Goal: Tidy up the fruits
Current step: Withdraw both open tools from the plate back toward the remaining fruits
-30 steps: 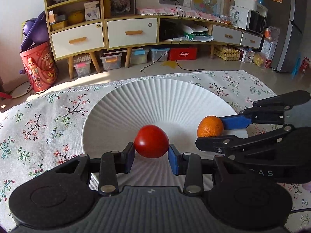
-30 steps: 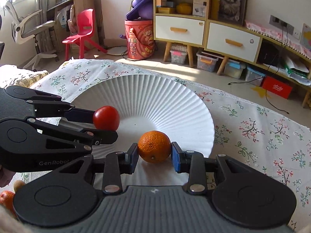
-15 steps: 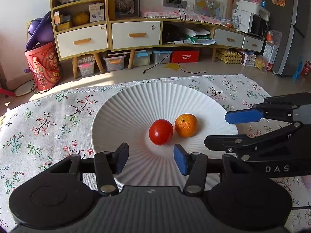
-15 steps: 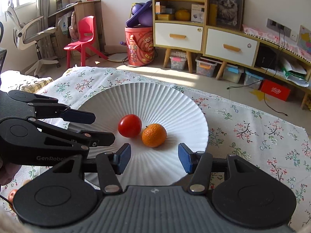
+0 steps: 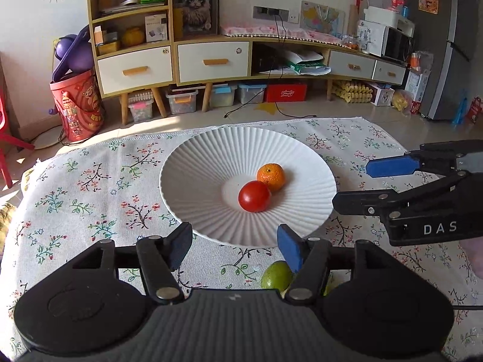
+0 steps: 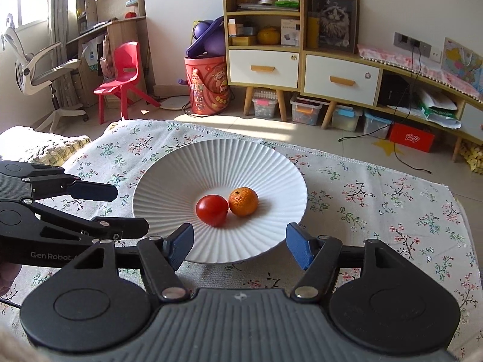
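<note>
Left gripper (image 5: pixel 235 246) and right gripper (image 6: pixel 239 246) both have jaws spread, empty, low in frame at the near rim of the white plate (image 5: pixel 211 147). At plate centre a tomato (image 5: pixel 254 196) touches an orange (image 5: pixel 270 176). A green fruit (image 5: pixel 276 275), perhaps a lime, lies on the floral cloth (image 5: pixel 90 187), half hidden behind the left gripper

A tomato (image 5: pixel 254 196) and an orange (image 5: pixel 270 176) are sitting touching at mid-frame in the white plate (image 5: pixel 196 163), the left gripper (image 5: pixel 235 246) gaping below.
</note>
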The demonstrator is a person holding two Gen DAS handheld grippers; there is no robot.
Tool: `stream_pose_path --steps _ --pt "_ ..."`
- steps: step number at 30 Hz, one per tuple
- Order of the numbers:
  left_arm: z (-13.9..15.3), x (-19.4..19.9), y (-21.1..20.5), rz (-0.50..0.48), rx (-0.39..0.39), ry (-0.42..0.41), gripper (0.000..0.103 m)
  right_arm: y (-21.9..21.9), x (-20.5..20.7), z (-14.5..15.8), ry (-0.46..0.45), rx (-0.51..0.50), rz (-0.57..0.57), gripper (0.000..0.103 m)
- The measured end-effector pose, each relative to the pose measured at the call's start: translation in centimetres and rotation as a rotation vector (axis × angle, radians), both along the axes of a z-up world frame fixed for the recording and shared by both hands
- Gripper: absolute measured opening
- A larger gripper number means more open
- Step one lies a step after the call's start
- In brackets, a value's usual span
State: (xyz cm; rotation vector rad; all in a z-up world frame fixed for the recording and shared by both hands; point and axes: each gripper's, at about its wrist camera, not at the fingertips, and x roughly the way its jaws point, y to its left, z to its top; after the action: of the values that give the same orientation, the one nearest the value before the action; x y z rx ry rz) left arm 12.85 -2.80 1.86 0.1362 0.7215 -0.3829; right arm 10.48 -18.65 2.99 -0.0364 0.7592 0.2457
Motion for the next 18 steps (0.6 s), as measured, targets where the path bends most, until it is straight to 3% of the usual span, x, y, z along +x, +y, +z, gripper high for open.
stream_pose_path --steps 18 --pt "-1.0 -5.3 2.9 0.011 -0.015 0.019 0.071 0.6 -3.8 -0.5 -0.005 0.007 0.024 0.075"
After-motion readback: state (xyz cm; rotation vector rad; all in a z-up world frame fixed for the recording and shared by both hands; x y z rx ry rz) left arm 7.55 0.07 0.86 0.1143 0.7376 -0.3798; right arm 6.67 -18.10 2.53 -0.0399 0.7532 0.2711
